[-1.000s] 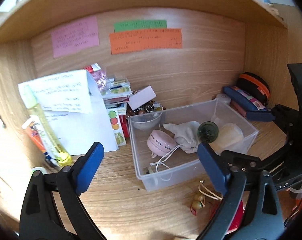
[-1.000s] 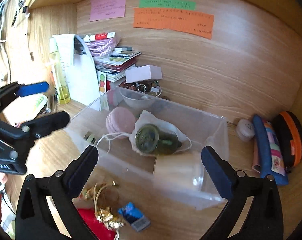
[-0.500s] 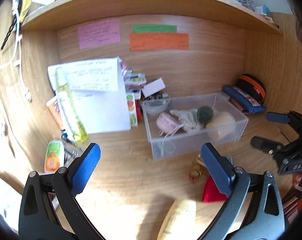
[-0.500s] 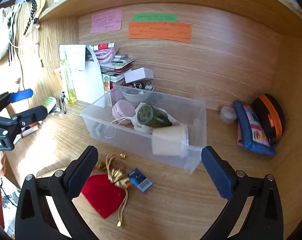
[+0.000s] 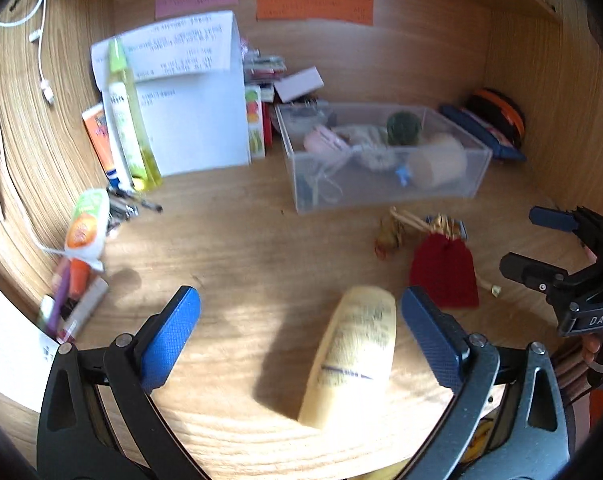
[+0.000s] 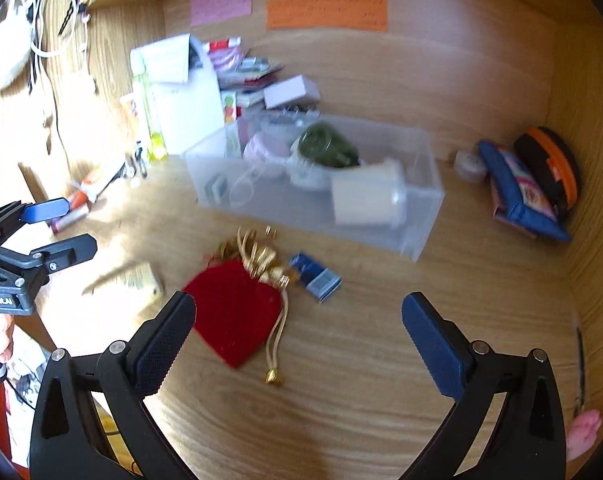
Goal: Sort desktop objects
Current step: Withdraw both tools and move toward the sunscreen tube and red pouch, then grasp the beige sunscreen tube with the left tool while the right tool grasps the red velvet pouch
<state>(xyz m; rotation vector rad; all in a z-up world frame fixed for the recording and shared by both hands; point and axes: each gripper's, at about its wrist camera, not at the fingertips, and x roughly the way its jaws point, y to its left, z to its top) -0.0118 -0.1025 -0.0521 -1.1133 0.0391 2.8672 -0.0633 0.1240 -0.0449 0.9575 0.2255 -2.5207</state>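
Observation:
A clear plastic bin (image 5: pixel 385 192) (image 6: pixel 417 216) at the back of the wooden desk holds a pink round item, a green bottle, a white cloth and a cream cup. In front of it lie a red drawstring pouch (image 5: pixel 441 276) (image 6: pixel 237 312), a small blue box (image 6: pixel 317 278) and gold trinkets (image 5: pixel 389 232). A cream-yellow bottle (image 5: pixel 353 352) (image 6: pixel 137 284) lies on the desk between my left gripper's fingers. My left gripper (image 5: pixel 297 336) is open and empty above it. My right gripper (image 6: pixel 297 340) is open and empty, just in front of the pouch.
A white paper stand (image 5: pixel 193 120), a yellow-green bottle (image 5: pixel 129 120) and tubes (image 5: pixel 85 224) crowd the left. Stacked booklets (image 6: pixel 253 76) stand behind the bin. A blue pouch (image 6: pixel 521 196) and an orange-black case (image 6: pixel 553 168) sit at the right wall.
Both grippers have pulled back from the bin towards the desk's front edge. The cream-yellow bottle now lies between my left fingers; the red pouch is close before my right gripper.

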